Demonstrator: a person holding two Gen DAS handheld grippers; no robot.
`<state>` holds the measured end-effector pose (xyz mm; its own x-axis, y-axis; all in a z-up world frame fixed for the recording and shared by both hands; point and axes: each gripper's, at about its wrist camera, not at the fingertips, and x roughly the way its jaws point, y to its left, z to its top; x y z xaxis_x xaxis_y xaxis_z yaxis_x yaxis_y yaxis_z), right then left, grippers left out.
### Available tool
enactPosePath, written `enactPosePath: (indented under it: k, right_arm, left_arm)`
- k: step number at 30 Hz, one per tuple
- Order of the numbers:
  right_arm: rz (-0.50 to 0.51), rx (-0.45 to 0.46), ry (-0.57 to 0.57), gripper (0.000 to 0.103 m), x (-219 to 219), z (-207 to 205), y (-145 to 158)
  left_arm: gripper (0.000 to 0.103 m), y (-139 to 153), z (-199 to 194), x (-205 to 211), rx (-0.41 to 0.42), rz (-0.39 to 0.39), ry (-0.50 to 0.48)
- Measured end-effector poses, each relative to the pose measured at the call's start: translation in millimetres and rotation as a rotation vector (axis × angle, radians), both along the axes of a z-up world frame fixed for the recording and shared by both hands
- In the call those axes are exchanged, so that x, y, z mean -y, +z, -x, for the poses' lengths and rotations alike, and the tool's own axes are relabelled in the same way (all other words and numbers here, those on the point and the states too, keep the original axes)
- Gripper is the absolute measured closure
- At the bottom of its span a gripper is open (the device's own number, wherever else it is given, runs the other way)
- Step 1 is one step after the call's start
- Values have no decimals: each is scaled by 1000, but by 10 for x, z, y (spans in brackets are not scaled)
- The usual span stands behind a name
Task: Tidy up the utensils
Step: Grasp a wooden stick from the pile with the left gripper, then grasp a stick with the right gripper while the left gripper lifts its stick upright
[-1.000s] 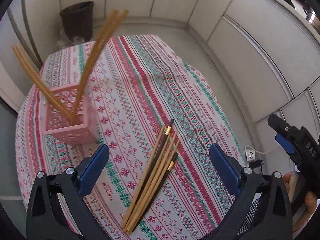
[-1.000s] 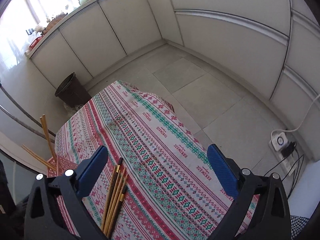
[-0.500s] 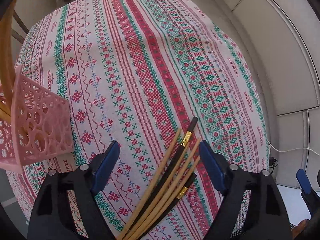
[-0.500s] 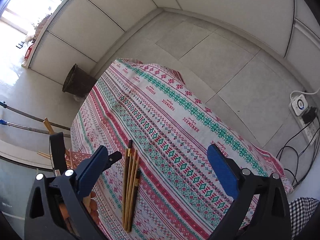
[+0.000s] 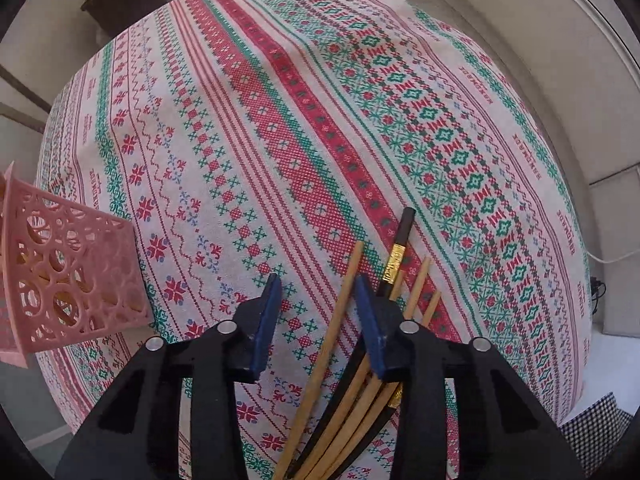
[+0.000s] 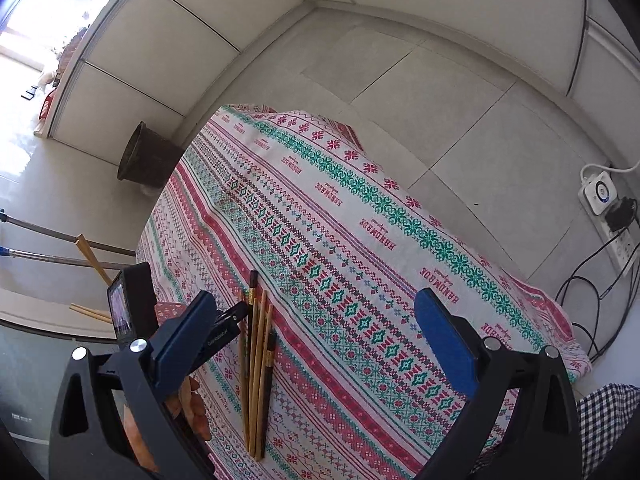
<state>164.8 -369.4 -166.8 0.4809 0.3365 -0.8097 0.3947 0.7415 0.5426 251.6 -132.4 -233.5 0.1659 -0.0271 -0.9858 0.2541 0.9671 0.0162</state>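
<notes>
Left view: the left gripper point(image 5: 316, 312), jaws just closing and now narrow, straddles one pale chopstick point(image 5: 336, 320) at lower centre; the pads don't yet press it. The other chopsticks point(image 5: 416, 292) lie right of it, the basket point(image 5: 72, 276) at left. Light, stiff, apt to roll: pinch mid-shaft.

Right view: the right gripper point(image 6: 316, 332) stands wide, empty, above the cloth point(image 6: 360, 220).

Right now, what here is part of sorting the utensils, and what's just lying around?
For the job: loose chopsticks on the cloth; pink basket holding more; left tool, its jaws just closing around one wooden chopstick.

Lying about: dark bin; power strip; tablecloth.
</notes>
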Motion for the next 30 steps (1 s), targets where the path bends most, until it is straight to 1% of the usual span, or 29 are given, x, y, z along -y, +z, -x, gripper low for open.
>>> enactPosePath:
  k: [1, 2, 3, 6, 8, 9, 11, 13, 15, 16, 19, 21, 23, 24, 25, 26, 28, 30]
  right_arm:
    - [18, -6, 2, 7, -26, -7, -5]
    - [34, -12, 4, 7, -47, -12, -14]
    - [49, -17, 9, 7, -69, -19, -27]
    - [89, -33, -18, 7, -118, -28, -87]
    - [71, -54, 2, 7, -175, -70, -175]
    - [59, -76, 28, 7, -227, -104, -232]
    - [18, -84, 61, 7, -359, -140, -328]
    - [39, -111, 106, 7, -554, -160, -394]
    - [60, -122, 168, 7, -760, -205, -444]
    - [69, -124, 176, 8, -841, -212, -470]
    - [80, -156, 203, 22, -1061, -251, -590]
    - [93, -194, 214, 34, -1142, -271, -692]
    - [104, -224, 216, 41, -1202, -267, -777]
    - [116, -231, 212, 42, -1220, -268, -808]
    - [136, -219, 203, 44, -1238, -262, -787]
    - [152, -218, 203, 48, -1262, -267, -776]
    - [173, -222, 209, 48, -1315, -270, -788]
    - [229, -219, 225, 46, -1394, -271, -773]
  left_arm:
    - [81, 7, 34, 19, 3, 4, -8]
    - [91, 7, 63, 22, 9, 4, -13]
    - [95, 8, 89, 13, 17, 7, -12]
    - [96, 33, 178, -140, 42, 66, 12]
    - [96, 73, 259, -271, 62, 68, 29]
    - [97, 135, 307, -327, 77, 75, 28]
    - [97, 289, 468, -475, 108, 77, 18]
    - [97, 504, 620, -607, 131, 107, 11]
    - [98, 660, 736, -691, 157, 104, 3]
    - [98, 756, 808, -695, 173, 107, 1]
    - [98, 930, 942, -824, 210, 112, 13]
    - [98, 1009, 1049, -919, 225, 128, 26]
    - [98, 1116, 1136, -1028, 236, 139, 27]
    - [98, 1152, 1138, -1045, 242, 144, 25]
    - [98, 1178, 1160, -1063, 248, 147, 26]
    - [98, 1191, 1147, -1101, 249, 150, 26]
    - [98, 1207, 1156, -1119, 253, 154, 26]
    - [98, 1194, 1131, -1110, 252, 158, 25]
